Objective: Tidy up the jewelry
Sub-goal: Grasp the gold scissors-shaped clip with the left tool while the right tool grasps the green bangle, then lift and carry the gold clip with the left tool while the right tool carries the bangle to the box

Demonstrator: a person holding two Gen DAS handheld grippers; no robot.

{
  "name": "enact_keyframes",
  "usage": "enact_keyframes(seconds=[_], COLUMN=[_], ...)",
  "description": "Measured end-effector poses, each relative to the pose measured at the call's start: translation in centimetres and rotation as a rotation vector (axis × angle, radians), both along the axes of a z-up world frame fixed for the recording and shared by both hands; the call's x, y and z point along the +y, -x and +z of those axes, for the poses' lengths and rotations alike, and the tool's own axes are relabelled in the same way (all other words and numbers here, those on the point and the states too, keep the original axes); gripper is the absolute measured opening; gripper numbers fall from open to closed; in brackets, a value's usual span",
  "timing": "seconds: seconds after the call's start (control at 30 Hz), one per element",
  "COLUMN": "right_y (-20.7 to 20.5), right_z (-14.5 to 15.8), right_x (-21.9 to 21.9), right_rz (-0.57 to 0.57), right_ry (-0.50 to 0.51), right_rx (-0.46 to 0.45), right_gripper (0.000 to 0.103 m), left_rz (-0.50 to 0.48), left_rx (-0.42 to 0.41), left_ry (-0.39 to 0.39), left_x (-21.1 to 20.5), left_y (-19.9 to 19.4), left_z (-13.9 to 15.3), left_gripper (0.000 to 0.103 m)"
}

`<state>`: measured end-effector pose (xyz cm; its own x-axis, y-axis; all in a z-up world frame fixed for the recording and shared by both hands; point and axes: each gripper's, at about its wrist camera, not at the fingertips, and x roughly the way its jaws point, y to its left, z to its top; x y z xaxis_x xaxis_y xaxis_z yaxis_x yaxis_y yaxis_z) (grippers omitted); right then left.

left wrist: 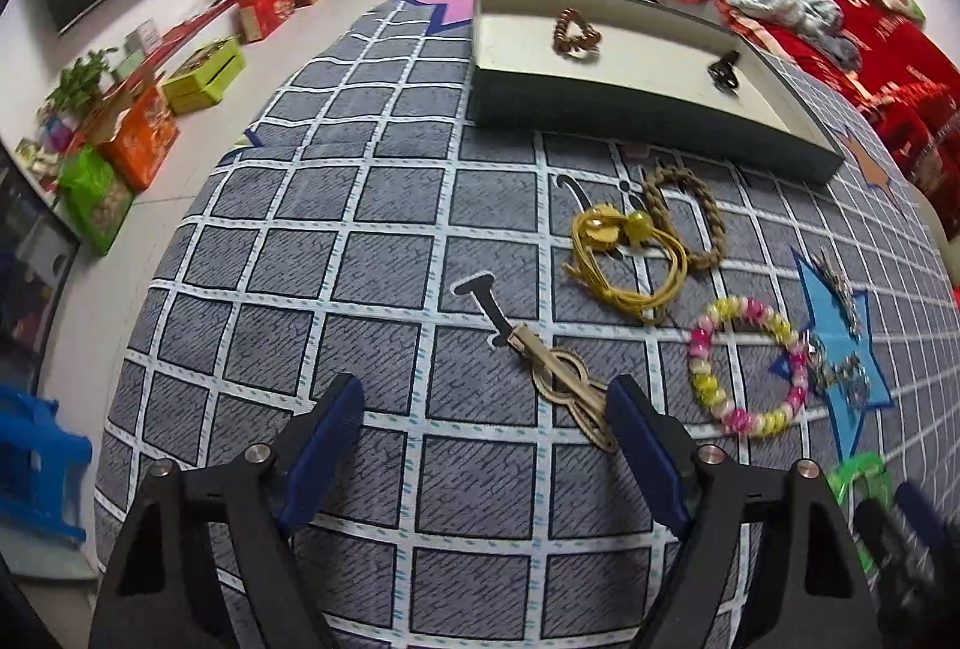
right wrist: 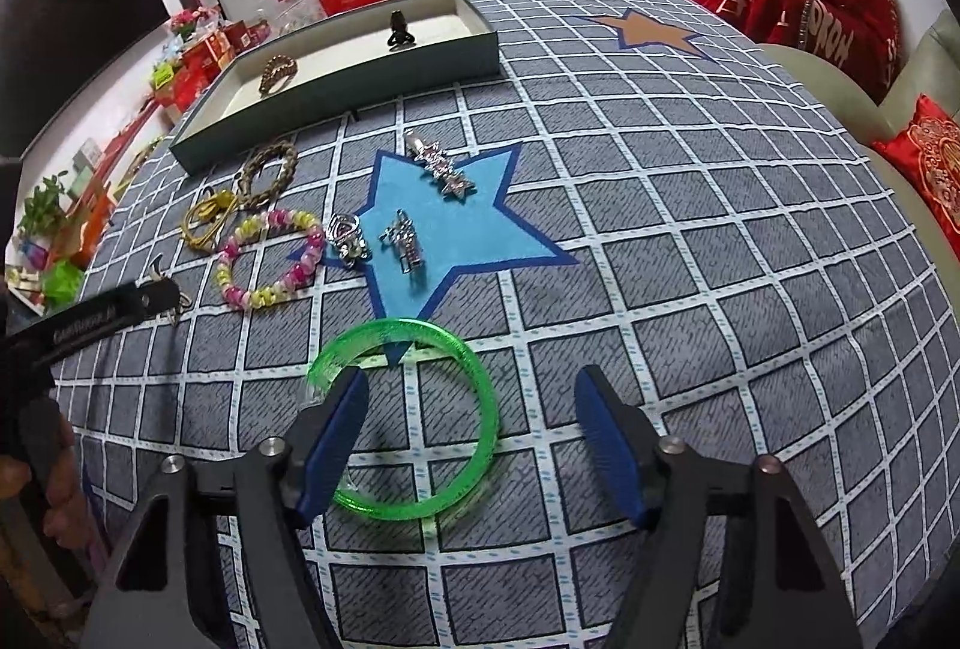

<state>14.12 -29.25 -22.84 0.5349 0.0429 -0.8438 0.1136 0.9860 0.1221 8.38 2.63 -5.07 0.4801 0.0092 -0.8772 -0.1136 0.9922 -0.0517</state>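
My left gripper (left wrist: pixel 486 397) hangs open over the grey checked cloth (left wrist: pixel 360 229). A gold hair clip (left wrist: pixel 561 379) lies against the inner side of its right finger. My right gripper (right wrist: pixel 474 385) is open too. A green bangle (right wrist: pixel 487 409) lies flat between its fingers, its left edge under the left finger and its right edge apart from the right one. The dark-walled tray (left wrist: pixel 600 102) (right wrist: pixel 336 90) at the far side holds a brown bead bracelet (left wrist: pixel 577 33) (right wrist: pixel 277 72) and a black clip (left wrist: pixel 725 69) (right wrist: pixel 399 30).
On the cloth before the tray lie a yellow hair tie (left wrist: pixel 624 265), a braided rope bracelet (left wrist: pixel 690 217), a pink-and-yellow bead bracelet (right wrist: pixel 270 259) and three silver pieces (right wrist: pixel 405 244) on the blue star. Red cushions stand at the right, boxes on the floor at the left.
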Motion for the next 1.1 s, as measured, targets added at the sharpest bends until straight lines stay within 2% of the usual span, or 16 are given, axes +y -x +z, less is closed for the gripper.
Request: enact_keyframes(seconds=[0.2,0.3,0.43,0.5,0.57,0.63,0.7,0.73,0.8,0.87,0.93,1.1], right_y=[0.0,0.0,0.2,0.3,0.3,0.3,0.3,0.3,0.4,0.4,0.4,0.5], right_z=[-0.4,-0.5,-0.4,-0.3,-0.3,-0.3,-0.3,-0.3,-0.3,-0.2,-0.2,-0.1], right_x=[0.7,1.2,1.6,1.6,1.6,1.6,1.4,1.3,1.2,1.0,1.0,0.5], right_rz=[0.029,0.043,0.059,0.062,0.064,0.061,0.06,0.059,0.056,0.055,0.053,0.047], right_ry=[0.049,0.089,0.114,0.115,0.114,0.113,0.101,0.097,0.087,0.079,0.07,0.034], right_rx=[-0.004,-0.006,-0.015,-0.017,-0.019,-0.021,-0.023,-0.023,-0.025,-0.027,-0.028,-0.032], right_gripper=[0.07,0.062,0.041,0.035,0.027,0.015,0.01,0.009,0.008,0.008,0.008,0.008], left_rz=[0.06,0.055,0.003,-0.033,-0.058,-0.089,-0.112,-0.124,-0.157,-0.195,-0.232,-0.277], left_rx=[0.004,-0.002,-0.027,-0.039,-0.05,-0.059,-0.073,-0.082,-0.094,-0.104,-0.11,-0.11], left_ry=[-0.007,-0.027,-0.036,-0.042,-0.048,-0.058,-0.06,-0.053,-0.01,0.001,0.019,0.065], left_x=[-0.5,-1.2,-2.3,-2.6,-2.9,-3.1,-3.0,-2.9,-2.4,-2.2,-1.7,-0.4], left_y=[-0.2,-0.2,0.1,0.2,0.4,0.6,0.8,0.9,1.2,1.5,1.8,2.0], left_z=[-0.1,-0.2,0.2,0.4,0.5,0.6,0.6,0.7,0.7,0.7,0.6,0.7], left_gripper=[0.097,0.094,0.072,0.064,0.049,0.045,0.034,0.026,0.026,0.024,0.017,0.017])
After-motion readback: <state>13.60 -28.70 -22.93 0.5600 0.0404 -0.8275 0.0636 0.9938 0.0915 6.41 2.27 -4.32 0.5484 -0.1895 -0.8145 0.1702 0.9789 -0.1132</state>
